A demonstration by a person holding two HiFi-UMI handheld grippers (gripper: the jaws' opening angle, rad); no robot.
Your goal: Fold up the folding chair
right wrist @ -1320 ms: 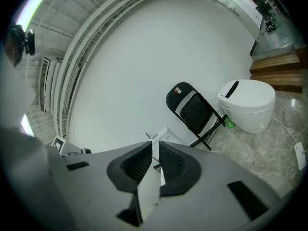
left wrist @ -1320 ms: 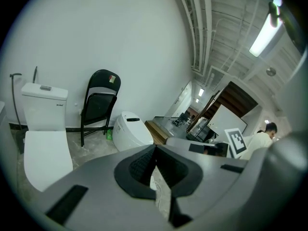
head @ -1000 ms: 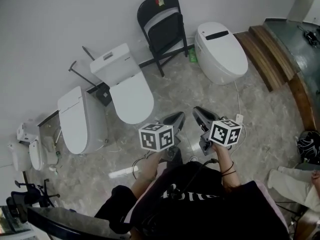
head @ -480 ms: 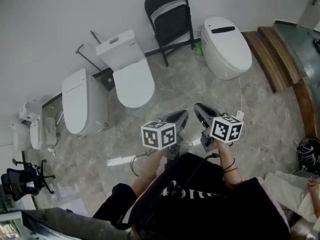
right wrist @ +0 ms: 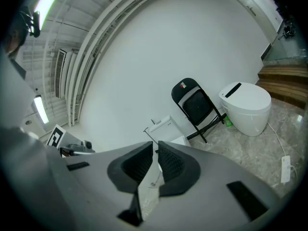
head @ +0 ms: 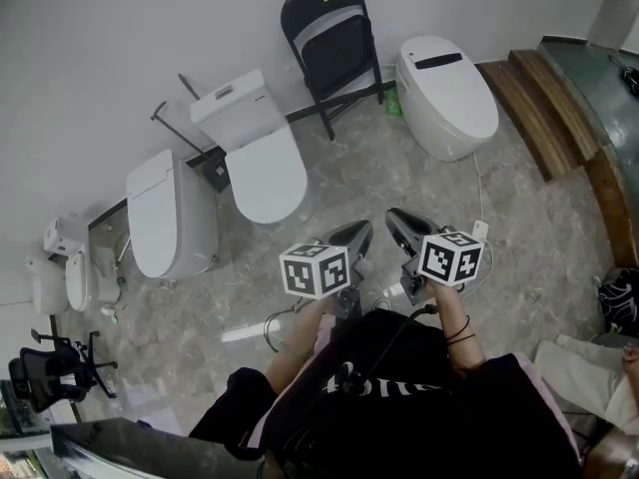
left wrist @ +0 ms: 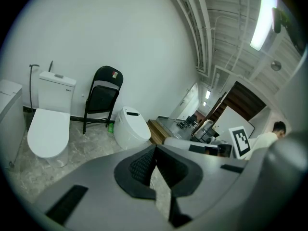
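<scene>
The black folding chair (head: 334, 48) stands unfolded against the white wall, between two toilets. It also shows in the left gripper view (left wrist: 101, 97) and in the right gripper view (right wrist: 197, 105). Both grippers are held side by side in front of the person's body, well short of the chair and touching nothing. My left gripper (head: 351, 236) (left wrist: 154, 150) is shut, pads together and empty. My right gripper (head: 401, 226) (right wrist: 155, 148) is all but shut, with only a thin slit between its pads and nothing in it.
A white toilet with a tank (head: 250, 148) stands left of the chair and a rounded tankless toilet (head: 446, 93) right of it, a small green bottle (head: 393, 101) between. Another toilet (head: 170, 213) is further left. Wooden steps (head: 544, 98) rise at right. A power strip (head: 477, 233) lies on the marble floor.
The head view has shifted a little, so the chair and toilets sit slightly differently in frame. Both grippers keep their side-by-side pose and hold nothing.
</scene>
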